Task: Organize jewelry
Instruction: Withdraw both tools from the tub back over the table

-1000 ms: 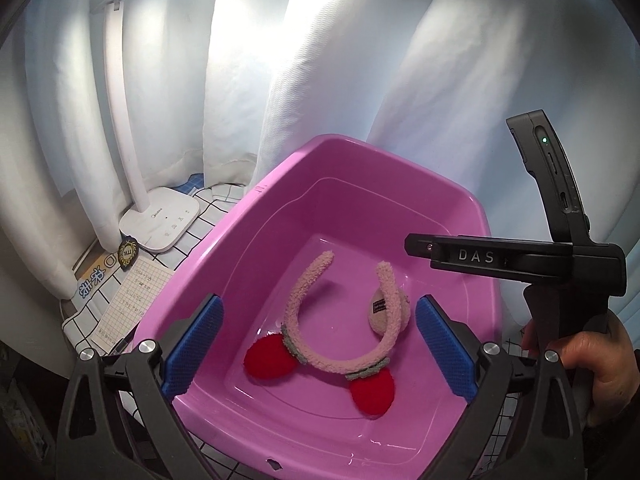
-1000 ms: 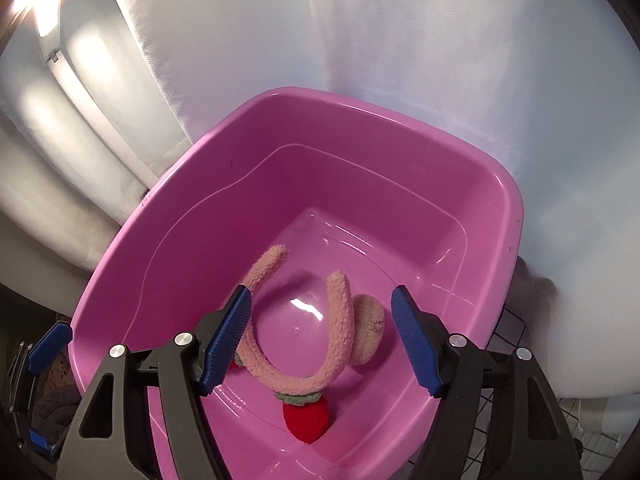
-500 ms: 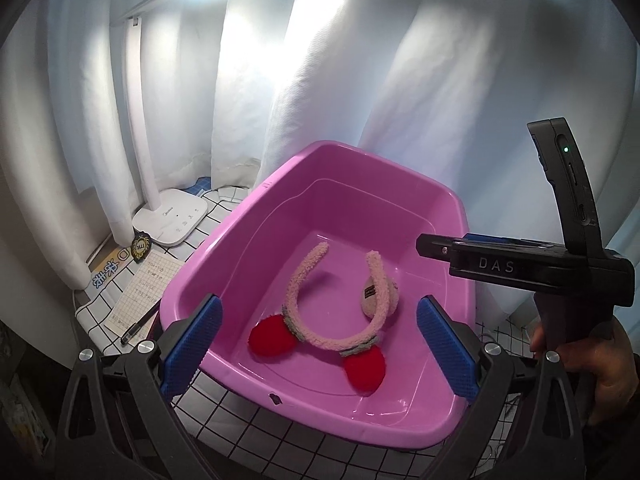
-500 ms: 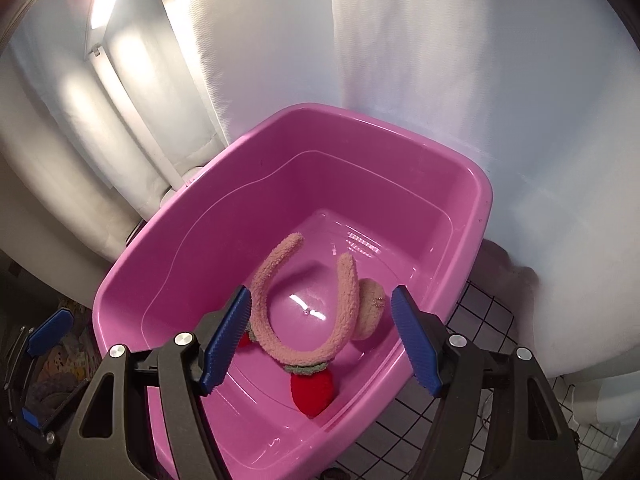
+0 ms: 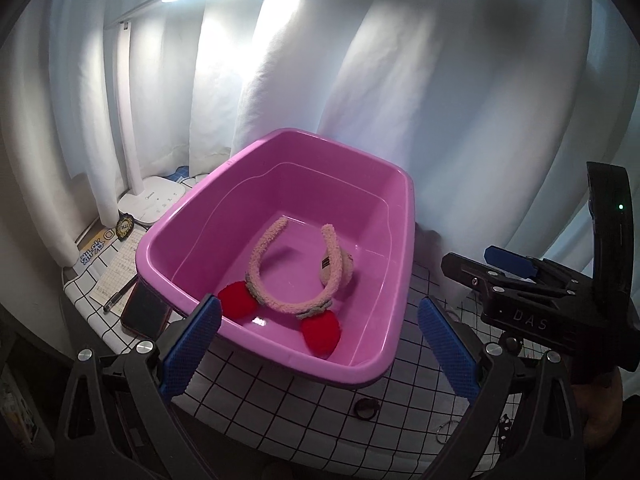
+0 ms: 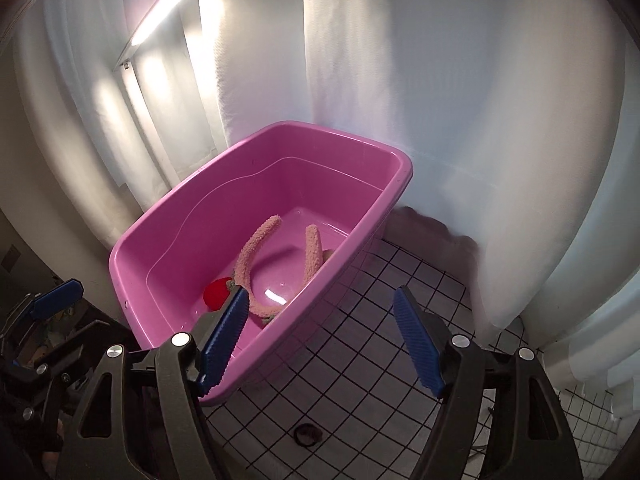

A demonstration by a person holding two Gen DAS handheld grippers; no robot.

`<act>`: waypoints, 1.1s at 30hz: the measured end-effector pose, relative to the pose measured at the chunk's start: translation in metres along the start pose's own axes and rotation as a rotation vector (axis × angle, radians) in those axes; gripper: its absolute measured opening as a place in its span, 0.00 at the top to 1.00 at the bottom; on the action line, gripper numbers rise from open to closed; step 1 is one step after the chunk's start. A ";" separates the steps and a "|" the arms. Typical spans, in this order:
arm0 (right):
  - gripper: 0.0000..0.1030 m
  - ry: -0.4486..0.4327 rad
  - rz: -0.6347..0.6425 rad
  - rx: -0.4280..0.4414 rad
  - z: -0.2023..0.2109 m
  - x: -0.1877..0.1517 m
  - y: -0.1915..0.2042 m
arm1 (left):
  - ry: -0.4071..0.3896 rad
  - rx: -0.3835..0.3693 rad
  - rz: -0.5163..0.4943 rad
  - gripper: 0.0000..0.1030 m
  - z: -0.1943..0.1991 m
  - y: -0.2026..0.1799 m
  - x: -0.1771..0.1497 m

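We note the fuzzy headband [image 5: 296, 276] lies flat in the pink tub [image 5: 352, 356], untouched. Versus a second ago, both grippers have backed off, exposing gridded cloth [image 5: 280, 400] and a small ring [image 5: 366, 408]. Left gripper [image 5: 320, 344] wide, empty; right gripper [image 6: 320, 344] opening, empty.

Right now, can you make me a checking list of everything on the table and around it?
Surface: white cloth with a black grid, over the table.
Job's things: fuzzy pink headband with red pom-poms lies inside the pink tub; small dark ring on the cloth in front of the tub.
Clutter: phone, pen and printed paper left of the tub.
Grippers: left gripper open and empty; right gripper empty, its jaws opening.
Cables: nothing seen.
Surroundings: white curtain behind; lit white desk lamp at the back left.
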State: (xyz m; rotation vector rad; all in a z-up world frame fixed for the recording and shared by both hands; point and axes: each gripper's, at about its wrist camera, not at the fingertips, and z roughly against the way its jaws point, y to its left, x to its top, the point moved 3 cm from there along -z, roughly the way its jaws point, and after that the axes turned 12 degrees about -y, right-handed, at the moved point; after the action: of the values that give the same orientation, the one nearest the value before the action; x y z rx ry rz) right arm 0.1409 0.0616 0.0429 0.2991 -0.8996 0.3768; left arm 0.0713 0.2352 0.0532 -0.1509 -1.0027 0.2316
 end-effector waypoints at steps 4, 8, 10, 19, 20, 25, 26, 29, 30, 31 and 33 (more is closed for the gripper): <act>0.30 -0.018 -0.053 -0.010 0.030 -0.025 -0.018 | 0.004 -0.030 0.014 0.06 0.008 -0.017 -0.012; 0.30 -0.027 -0.094 -0.049 0.061 -0.055 -0.044 | 0.009 -0.062 -0.014 0.06 0.013 -0.038 -0.025; 0.30 -0.028 -0.119 -0.082 0.079 -0.073 -0.062 | 0.012 -0.071 -0.044 0.06 0.014 -0.050 -0.032; 0.30 -0.013 -0.280 -0.255 0.148 -0.152 -0.143 | 0.092 -0.134 -0.133 0.06 0.010 -0.099 -0.078; 0.30 -0.013 -0.291 -0.277 0.155 -0.159 -0.148 | 0.100 -0.138 -0.142 0.06 0.009 -0.104 -0.084; 0.30 -0.008 -0.341 -0.366 0.183 -0.197 -0.167 | 0.138 -0.181 -0.189 0.06 0.002 -0.127 -0.113; 0.30 0.000 -0.351 -0.380 0.187 -0.205 -0.170 | 0.145 -0.186 -0.202 0.06 0.000 -0.132 -0.119; 0.30 0.023 -0.382 -0.412 0.194 -0.227 -0.178 | 0.163 -0.204 -0.234 0.06 -0.005 -0.143 -0.138; 0.30 0.030 -0.394 -0.422 0.196 -0.235 -0.180 | 0.171 -0.209 -0.244 0.06 -0.007 -0.147 -0.144; 0.30 0.039 -0.404 -0.429 0.195 -0.242 -0.182 | 0.179 -0.213 -0.252 0.06 -0.009 -0.149 -0.151; 0.30 0.053 -0.424 -0.443 0.196 -0.256 -0.184 | 0.196 -0.216 -0.272 0.06 -0.015 -0.155 -0.164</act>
State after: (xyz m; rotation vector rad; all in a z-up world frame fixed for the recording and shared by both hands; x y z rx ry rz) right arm -0.0597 -0.2317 -0.0647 0.0645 -0.8182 -0.2066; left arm 0.0178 0.0423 -0.0527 -0.2270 -0.8406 -0.1387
